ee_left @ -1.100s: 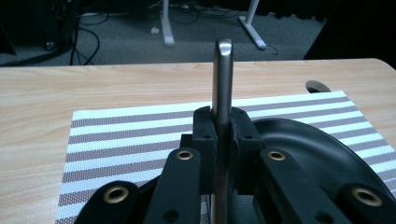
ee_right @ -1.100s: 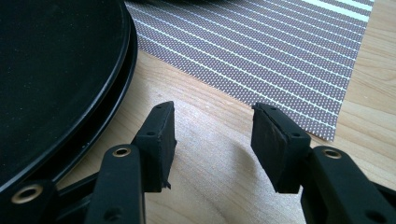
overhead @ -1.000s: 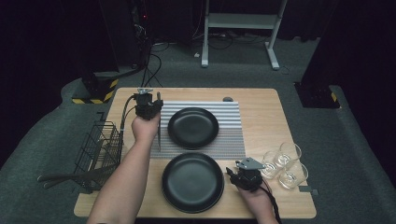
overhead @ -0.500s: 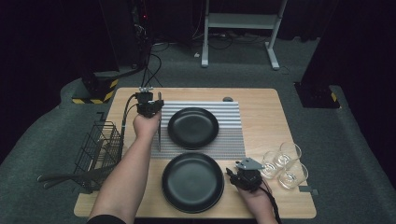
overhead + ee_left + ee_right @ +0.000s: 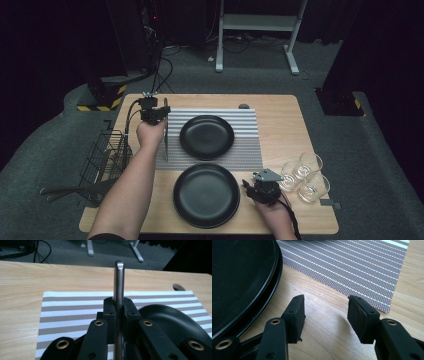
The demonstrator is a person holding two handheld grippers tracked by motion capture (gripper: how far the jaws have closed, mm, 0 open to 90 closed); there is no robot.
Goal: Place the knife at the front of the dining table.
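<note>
Currently, my left gripper (image 5: 119, 315) clamped on a slim silver metal utensil handle (image 5: 118, 277) above the striped woven placemat (image 5: 250, 150), my right gripper (image 5: 325, 315) parted, empty, just beside that placemat's near edge.

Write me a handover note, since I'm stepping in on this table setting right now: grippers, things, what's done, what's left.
Left gripper: shut on a metal utensil, held over the striped mat's left edge, beside the far plate.
Right gripper: open, empty, on bare table beside the near plate.
Three glasses stand at the right; a wire basket hangs at the left.
Done: utensil picked up.
Left: probably set it down by a plate.
</note>
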